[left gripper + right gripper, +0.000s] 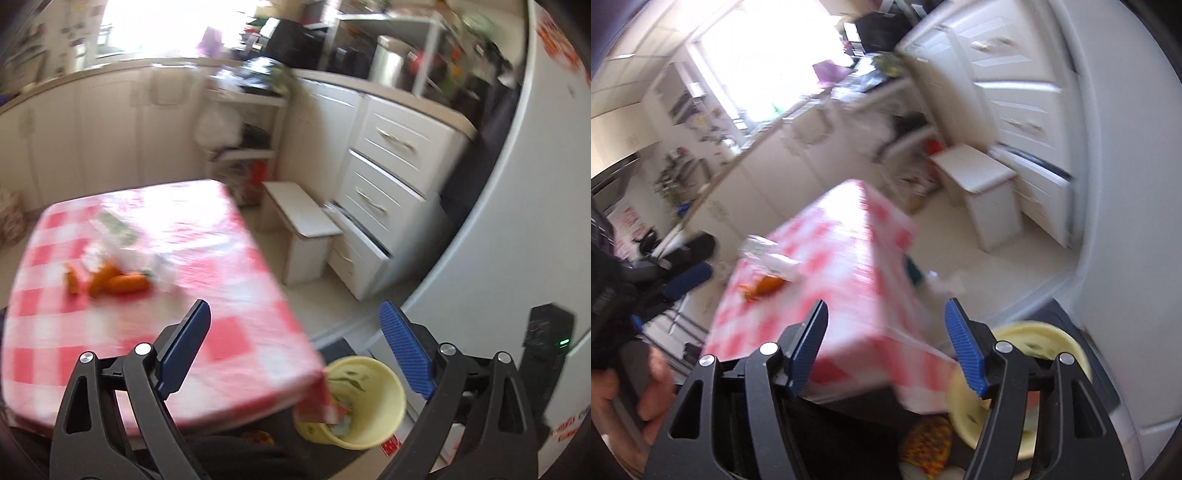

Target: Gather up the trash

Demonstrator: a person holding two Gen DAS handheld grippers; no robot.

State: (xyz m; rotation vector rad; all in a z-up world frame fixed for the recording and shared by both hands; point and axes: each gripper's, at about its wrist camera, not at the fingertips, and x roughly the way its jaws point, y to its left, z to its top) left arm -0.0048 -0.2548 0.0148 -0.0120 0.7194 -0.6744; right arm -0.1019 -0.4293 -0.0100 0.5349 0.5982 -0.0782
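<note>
Left wrist view: a kitchen with white cabinets (391,173) and a table under a red-and-white checked cloth (207,288). At ten o'clock on the cloth lie blurred orange scraps (114,282) and pale wrappers (110,229). A yellow bin (373,402) stands on the floor at five o'clock, just beside the table corner, with scraps inside. The left gripper (291,332) has its blue fingers spread wide, nothing between them.

Right wrist view: the same table, heavily blurred. The orange scraps (764,286) sit at ten o'clock; the bin (1049,343) is at four o'clock, partly hidden. The right gripper (886,336) stands parted and empty. The left gripper (689,267) shows at nine o'clock, its spread unclear here.
</note>
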